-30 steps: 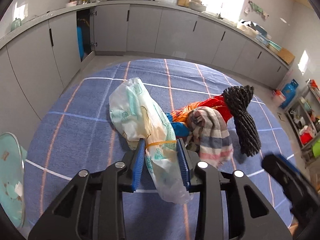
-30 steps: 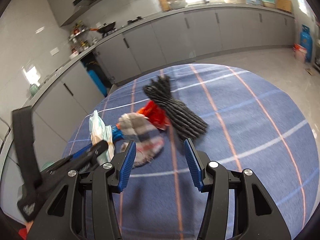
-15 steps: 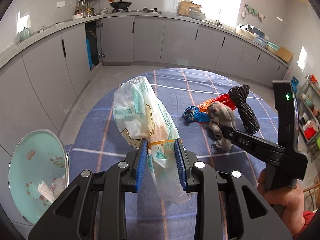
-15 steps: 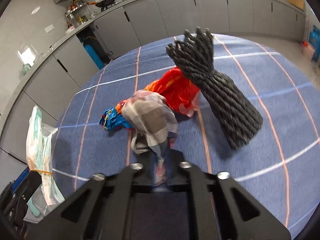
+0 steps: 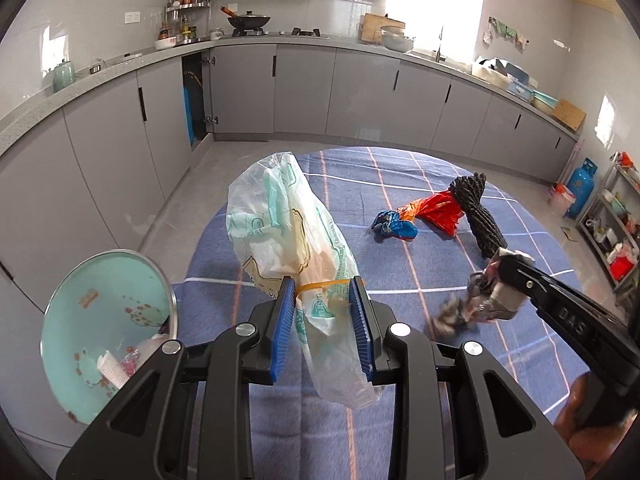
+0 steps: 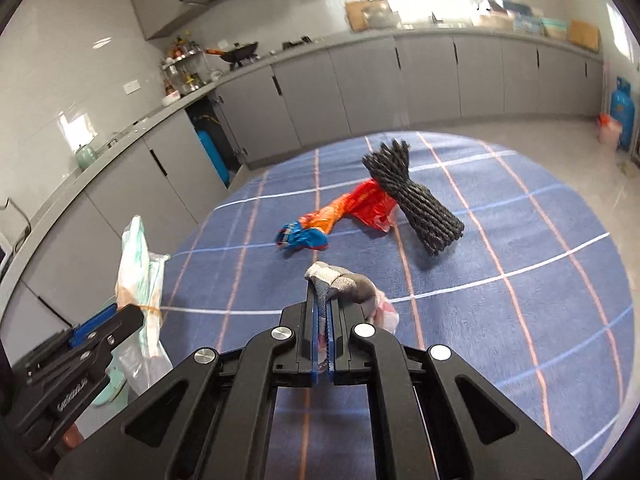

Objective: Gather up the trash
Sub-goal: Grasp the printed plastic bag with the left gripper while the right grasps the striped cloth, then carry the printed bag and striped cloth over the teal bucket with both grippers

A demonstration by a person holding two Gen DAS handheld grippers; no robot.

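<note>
Left gripper (image 5: pixel 322 322): blue pads clamped on the neck of a translucent white plastic bag with green and tan print (image 5: pixel 286 232), just below its yellow rubber band; bag bulges up and ahead of the pads, tail hanging below them. Right gripper (image 6: pixel 323 334): jaws pressed nearly together on a crumpled grey-and-pink striped cloth (image 6: pixel 346 286), which bunches ahead and right of the tips (blurred in the left view). On the blue checked table cover (image 6: pixel 500 320), well ahead of both grippers: blue crumpled wrapper (image 6: pixel 306 236), red-orange plastic bag (image 6: pixel 366 204), black foam mesh sleeve (image 6: pixel 416 204) touching it. Left of the left gripper, lower: round teal bin (image 5: pixel 108 332) holding scraps.
</note>
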